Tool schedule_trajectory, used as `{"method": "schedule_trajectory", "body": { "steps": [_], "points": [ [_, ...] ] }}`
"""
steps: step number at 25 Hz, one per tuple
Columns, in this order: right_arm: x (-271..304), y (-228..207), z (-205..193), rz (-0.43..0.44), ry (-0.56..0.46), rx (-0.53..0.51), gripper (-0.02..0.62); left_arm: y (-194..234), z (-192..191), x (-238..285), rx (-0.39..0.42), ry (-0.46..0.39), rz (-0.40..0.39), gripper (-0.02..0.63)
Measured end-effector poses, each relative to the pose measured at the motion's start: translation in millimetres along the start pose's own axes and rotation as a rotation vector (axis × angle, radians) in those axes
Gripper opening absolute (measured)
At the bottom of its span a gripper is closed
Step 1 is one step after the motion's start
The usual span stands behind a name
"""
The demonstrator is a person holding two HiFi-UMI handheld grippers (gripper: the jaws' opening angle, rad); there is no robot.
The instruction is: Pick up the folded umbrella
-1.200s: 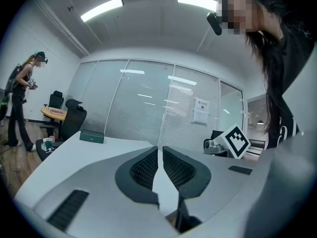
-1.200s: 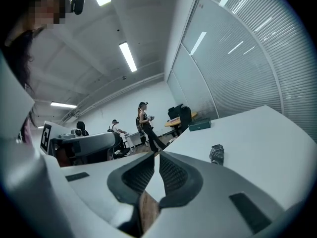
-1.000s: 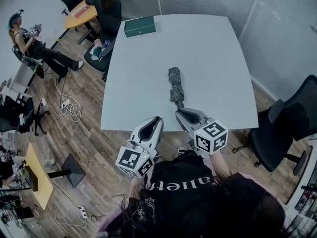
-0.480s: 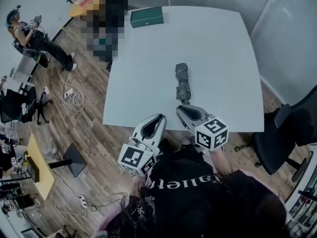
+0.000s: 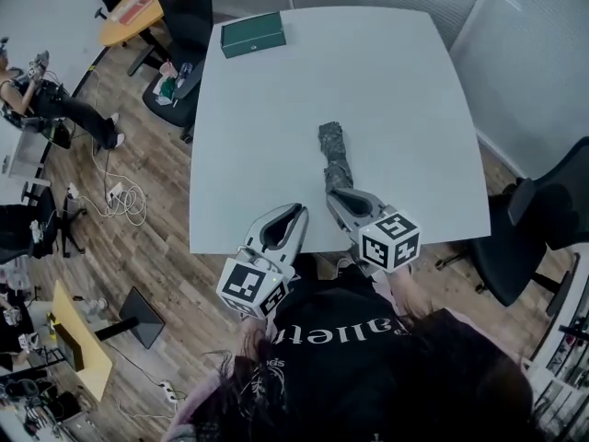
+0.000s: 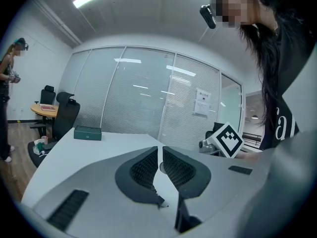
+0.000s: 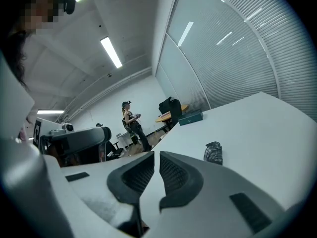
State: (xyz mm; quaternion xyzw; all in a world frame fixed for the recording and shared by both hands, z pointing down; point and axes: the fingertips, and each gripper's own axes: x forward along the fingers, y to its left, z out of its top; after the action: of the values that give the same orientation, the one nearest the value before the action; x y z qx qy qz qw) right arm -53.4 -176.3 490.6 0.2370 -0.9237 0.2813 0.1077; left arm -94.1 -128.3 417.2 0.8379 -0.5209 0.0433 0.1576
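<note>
Umbrella (image 5: 335, 159), folded and dark, is laid lengthwise near the middle of the white counter (image 5: 405, 109), its near end just beyond the right tongs (image 5: 335, 195), which are clenched on nothing. The left tongs (image 5: 295, 211) are likewise closed and empty at the counter's near edge, further left, so the right pair is judged better placed for the grasp once opened.

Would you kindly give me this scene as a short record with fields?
table: white
umbrella: folded, dark, lying on table toward near edge
box: green, far left corner
left gripper: shut, empty, over near edge
right gripper: shut, empty, by umbrella's near end, not gripping it
</note>
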Motion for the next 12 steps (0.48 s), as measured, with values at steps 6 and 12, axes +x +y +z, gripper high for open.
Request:
{"method": "schedule_trajectory", "body": {
  "steps": [6,12],
  "points": [
    [23,-27,8,-0.112,-0.015,0.013,0.043,31,15,8,0.019,0.000,-0.057,0.046],
    [48,-74,1,-0.271,0.047,-0.030,0.049,65,18,8,0.015,0.008,-0.082,0.046]
  ]
}}
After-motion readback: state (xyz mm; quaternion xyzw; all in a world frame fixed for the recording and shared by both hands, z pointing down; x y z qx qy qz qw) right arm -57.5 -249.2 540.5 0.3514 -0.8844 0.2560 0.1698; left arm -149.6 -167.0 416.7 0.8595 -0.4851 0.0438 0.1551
